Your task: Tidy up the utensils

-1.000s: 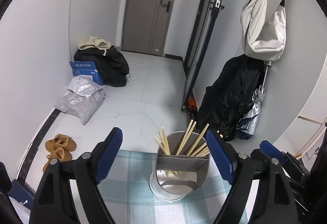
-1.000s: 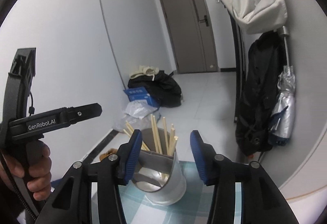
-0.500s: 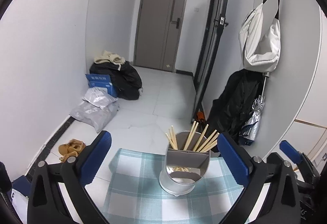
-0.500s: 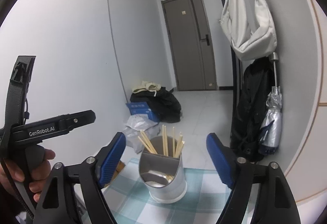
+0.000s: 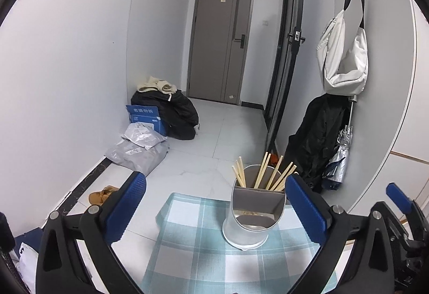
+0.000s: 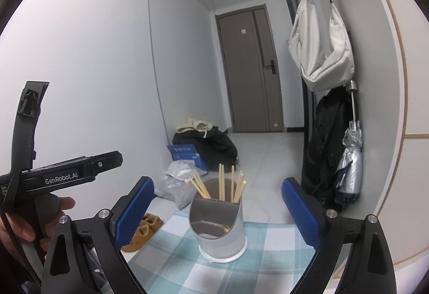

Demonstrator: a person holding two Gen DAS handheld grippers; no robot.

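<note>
A silver metal utensil holder (image 5: 252,216) stands on a teal checked cloth (image 5: 198,248). Several wooden chopsticks (image 5: 268,173) stand in its rear compartment. The holder also shows in the right wrist view (image 6: 218,224), with the chopsticks (image 6: 222,184) upright in it. My left gripper (image 5: 214,211) is open and empty, its blue pads well apart, pulled back from the holder. My right gripper (image 6: 217,216) is open and empty too, the holder showing between its pads. The left gripper's handle (image 6: 61,176) shows at the left in the right wrist view.
The table's far edge lies just behind the holder. Beyond are a tiled floor, a blue box (image 5: 144,119), bags, brown shoes (image 5: 102,193), a black coat and umbrella (image 5: 340,160) by the right wall, and a white bag (image 5: 343,60) hanging above.
Both grippers have opened wider and drawn back and upward from the holder. The holder looks smaller and farther off in both views.
</note>
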